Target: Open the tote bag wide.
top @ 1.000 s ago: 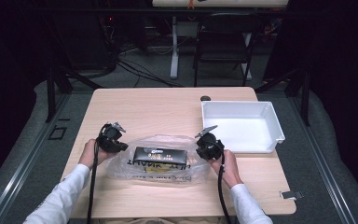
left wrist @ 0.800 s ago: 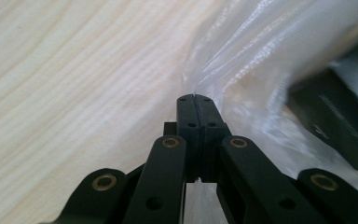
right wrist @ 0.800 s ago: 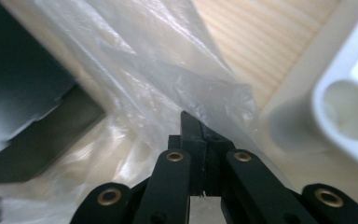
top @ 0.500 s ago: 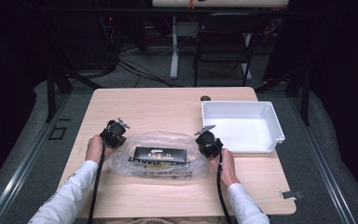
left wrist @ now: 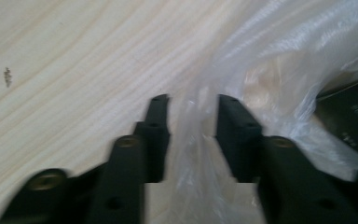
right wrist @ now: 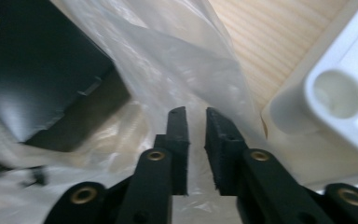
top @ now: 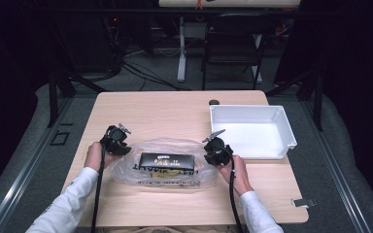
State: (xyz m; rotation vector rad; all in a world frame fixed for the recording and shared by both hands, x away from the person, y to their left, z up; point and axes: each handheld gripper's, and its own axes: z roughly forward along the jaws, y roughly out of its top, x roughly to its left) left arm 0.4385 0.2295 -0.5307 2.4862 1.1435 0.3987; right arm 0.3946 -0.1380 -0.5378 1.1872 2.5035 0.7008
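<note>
Bag (top: 162,165) with black box (top: 167,161) fills table (top: 155,114) middle between left gripper (top: 119,144) and right gripper (top: 212,153). White tray (top: 252,132) just beside right gripper, blocks rightward path. Far half of table open. Small dark knob (top: 214,102) at far edge near tray corner.

Dark room, grey floor (top: 349,160), folding chair (top: 233,51) behind wooden table (top: 165,109).

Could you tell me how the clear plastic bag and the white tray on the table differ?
The plastic bag is clear, soft and crumpled; the white tray is opaque, rigid and box-shaped. The plastic bag holds a black box; the white tray is empty. The plastic bag lies between both grippers; the white tray stands apart at the right. Both rest on the table.
</note>
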